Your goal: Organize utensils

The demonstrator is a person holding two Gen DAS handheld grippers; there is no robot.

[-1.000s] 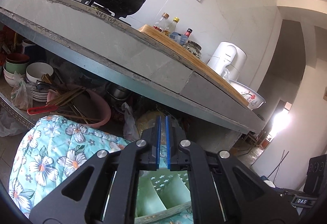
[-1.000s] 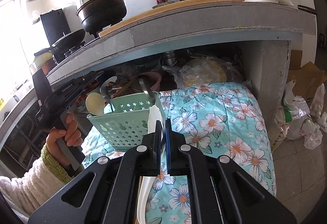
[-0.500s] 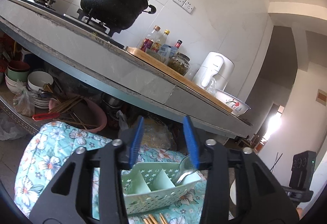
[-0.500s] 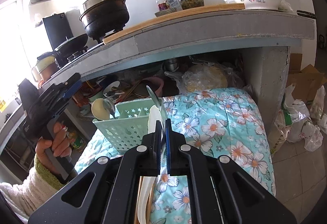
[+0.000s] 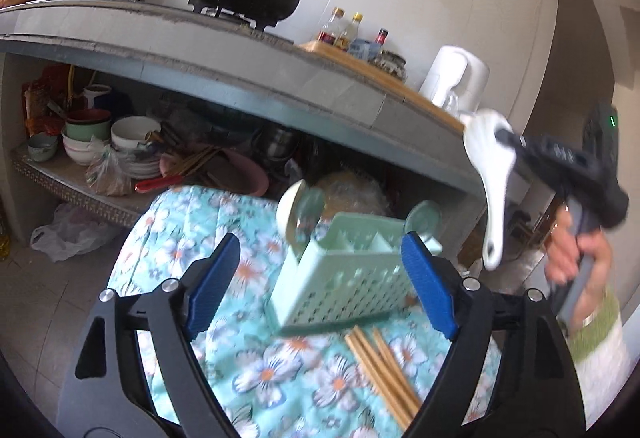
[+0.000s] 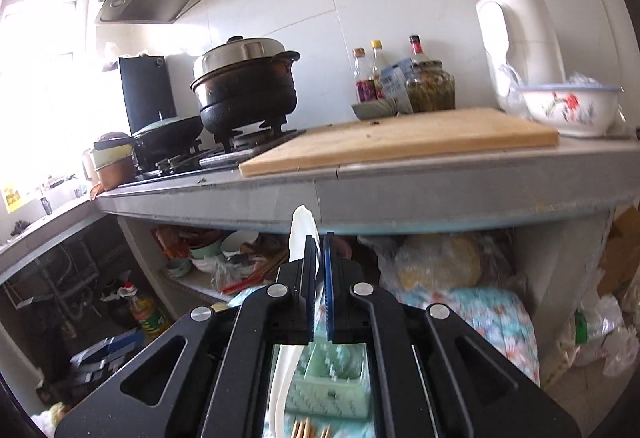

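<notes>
A mint-green perforated utensil basket (image 5: pixel 344 270) stands on a floral cloth (image 5: pixel 248 350), with spoons (image 5: pixel 300 214) standing in its compartments. Wooden chopsticks (image 5: pixel 380 370) lie on the cloth in front of it. My left gripper (image 5: pixel 320 286) is wide open and empty, its jaws framing the basket from the near side. My right gripper (image 6: pixel 317 270) is shut on a white ceramic spoon (image 6: pixel 302 238), held high above the basket (image 6: pixel 328 390); it also shows in the left wrist view (image 5: pixel 492 174), at upper right.
A concrete counter (image 6: pixel 360 194) overhangs the cloth, carrying a black pot (image 6: pixel 246 86), a cutting board (image 6: pixel 400 142), bottles, a white kettle (image 6: pixel 520 42) and a floral bowl (image 6: pixel 568 106). A shelf under the counter holds stacked bowls (image 5: pixel 120 142) and a pink basin.
My left gripper opened from shut and pulled back from the basket. My right gripper lifted the white spoon well up, level with the counter edge.
</notes>
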